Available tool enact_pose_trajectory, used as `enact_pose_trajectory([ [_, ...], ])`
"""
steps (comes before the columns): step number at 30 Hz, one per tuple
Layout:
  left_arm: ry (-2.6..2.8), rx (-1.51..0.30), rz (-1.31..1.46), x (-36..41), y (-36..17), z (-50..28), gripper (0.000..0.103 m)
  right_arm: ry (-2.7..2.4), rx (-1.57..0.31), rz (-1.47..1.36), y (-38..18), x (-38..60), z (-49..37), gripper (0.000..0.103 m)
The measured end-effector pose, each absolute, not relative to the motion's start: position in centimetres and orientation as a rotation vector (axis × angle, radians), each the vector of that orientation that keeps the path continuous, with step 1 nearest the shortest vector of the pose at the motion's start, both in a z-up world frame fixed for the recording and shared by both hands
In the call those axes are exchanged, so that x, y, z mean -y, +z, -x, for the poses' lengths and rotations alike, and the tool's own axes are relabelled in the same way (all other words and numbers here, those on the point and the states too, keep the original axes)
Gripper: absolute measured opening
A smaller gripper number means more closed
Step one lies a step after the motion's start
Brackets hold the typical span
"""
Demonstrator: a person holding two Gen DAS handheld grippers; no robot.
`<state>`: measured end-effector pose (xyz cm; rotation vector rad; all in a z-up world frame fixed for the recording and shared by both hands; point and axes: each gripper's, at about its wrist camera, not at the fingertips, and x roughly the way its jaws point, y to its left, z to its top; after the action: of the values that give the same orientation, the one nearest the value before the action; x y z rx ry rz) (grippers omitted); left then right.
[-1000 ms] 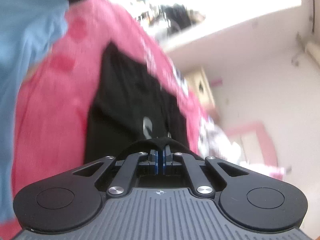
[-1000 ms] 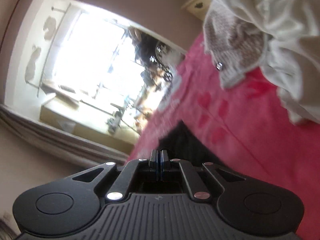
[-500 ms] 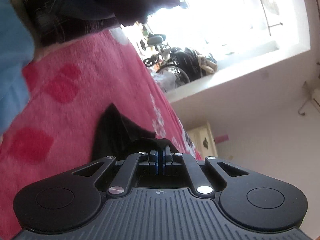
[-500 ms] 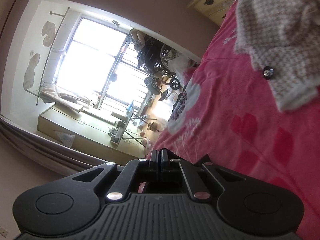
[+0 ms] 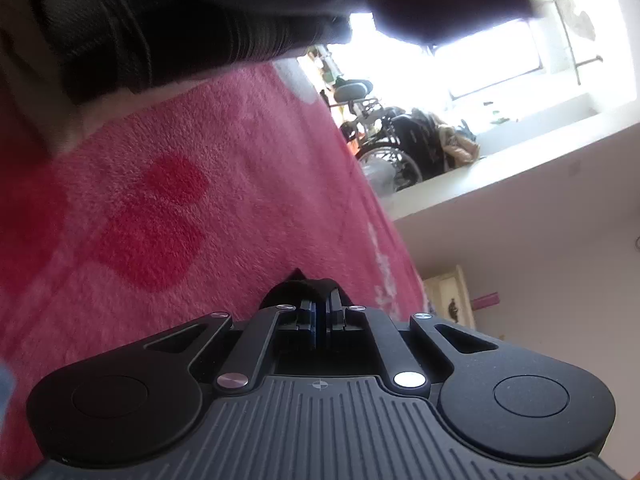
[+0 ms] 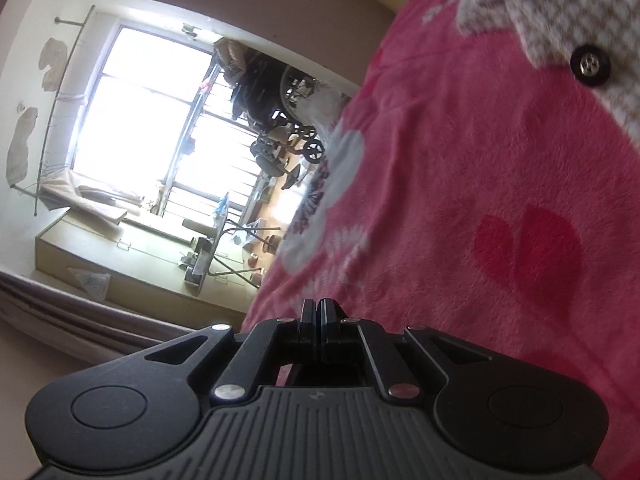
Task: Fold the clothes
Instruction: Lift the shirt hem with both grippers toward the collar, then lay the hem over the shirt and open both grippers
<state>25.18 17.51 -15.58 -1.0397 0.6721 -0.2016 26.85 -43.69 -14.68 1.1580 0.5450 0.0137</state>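
both tongs pinched, black garment drawn low over the blanket

the fluffy pink blanket with red hearts (image 5: 168,208) fills both views. in the left wrist view a pile of dark ribbed clothing (image 5: 180,20) lies across it at the top of the picture. the left gripper (image 5: 319,312) has its jaws narrow, clamped on a fold of thin black garment fabric (image 5: 294,286) that pokes out just past the tips. the right gripper (image 6: 319,312) is pinched together too; no cloth shows past its tips, so i cannot tell whether it holds an edge.

risk, as i judge it: the garment hangs hidden beneath the grippers, so it could bunch or land crooked on the blanket, and the thin pinch could slip.

only the right wrist view shows the beige checked garment with a black button (image 6: 560,32); only the left shows the dark pile.
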Motion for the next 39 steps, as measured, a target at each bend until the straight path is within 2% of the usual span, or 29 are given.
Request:
enact_pose_trajectory([
  [3,-0.184,-0.704,1.124,-18.3,-16.8,-25.9,0.004,-0.015,-0.59,-1.271,-17.3,44.4,-28.0,0.004],
  [6,-0.163,-0.672,1.263,-19.5,-17.8,-25.9,0.012,-0.064,-0.535,-1.417,-19.3,46.0,-27.4,0.008],
  [8,-0.168,-0.647,1.288,-19.7,-17.8,-25.8,0.021,-0.05,-0.436,-1.45,-19.3,46.8,-26.3,0.027],
  [9,-0.17,-0.636,1.278,-19.6,-17.5,-25.7,0.023,-0.043,-0.397,-1.444,-19.0,47.1,-25.7,0.027],
  [12,-0.186,-0.637,1.233,-19.2,-16.8,-25.4,0.025,0.057,-0.451,-1.289,-16.5,45.9,-25.4,0.027],
  [16,-0.153,-0.613,1.128,-18.7,-14.8,-24.6,0.026,0.326,-0.734,-0.76,-11.7,36.9,-26.6,0.025],
  [18,-0.143,-0.587,1.041,-18.2,-13.5,-24.1,0.027,0.414,-0.805,-0.455,-10.1,30.8,-26.3,0.024],
  [22,-0.125,-0.554,0.888,-17.0,-11.6,-23.5,0.031,0.562,-0.892,-0.115,-10.6,21.8,-27.0,0.016],
  [25,-0.114,-0.567,0.818,-16.4,-11.3,-23.4,0.031,0.549,-0.944,-0.011,-12.4,18.3,-28.9,0.013],
  [27,-0.1,-0.578,0.76,-15.9,-11.0,-23.0,0.031,0.513,-0.94,0.028,-13.3,17.3,-30.9,0.004],
  [28,-0.102,-0.58,0.729,-15.6,-10.8,-22.9,0.032,0.492,-0.918,0.008,-13.1,17.2,-31.9,0.004],
  [35,-0.117,-0.605,0.529,-14.1,-9.8,-19.5,0.034,0.314,-0.809,-0.236,-11.1,20.2,-34.3,0.009],
  [39,-0.109,-0.612,0.454,-13.5,-9.6,-18.3,0.035,0.529,-0.86,-0.174,-9.8,18.1,-32.1,0.009],
])
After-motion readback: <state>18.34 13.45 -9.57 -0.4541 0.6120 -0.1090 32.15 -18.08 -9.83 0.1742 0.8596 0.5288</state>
